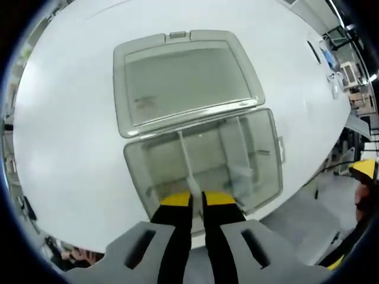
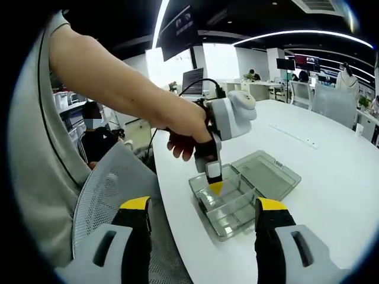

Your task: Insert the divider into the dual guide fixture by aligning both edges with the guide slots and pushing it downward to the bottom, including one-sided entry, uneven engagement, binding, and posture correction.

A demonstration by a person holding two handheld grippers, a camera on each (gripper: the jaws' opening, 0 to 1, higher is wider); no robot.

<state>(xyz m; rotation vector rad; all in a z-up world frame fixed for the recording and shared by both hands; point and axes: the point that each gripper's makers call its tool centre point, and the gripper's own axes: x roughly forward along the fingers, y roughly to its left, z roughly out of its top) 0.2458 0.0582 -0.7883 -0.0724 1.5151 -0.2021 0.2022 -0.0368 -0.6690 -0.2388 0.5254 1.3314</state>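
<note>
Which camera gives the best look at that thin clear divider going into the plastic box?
The left gripper view: it looks straight down on the divider, pinched in the left gripper inside the clear box. In the right gripper view, the box is small and the divider is too faint to make out.

I see a large white table point(image 2: 331, 177) in an open office with a dark ceiling point(image 2: 249, 15), long curved light strips point(image 2: 296, 34), monitors point(image 2: 192, 80) and a grey mesh chair point(image 2: 112, 177).

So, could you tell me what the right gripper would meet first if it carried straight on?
Probably the clear box on the white table, where the left gripper holds the divider; depth is unclear.
</note>
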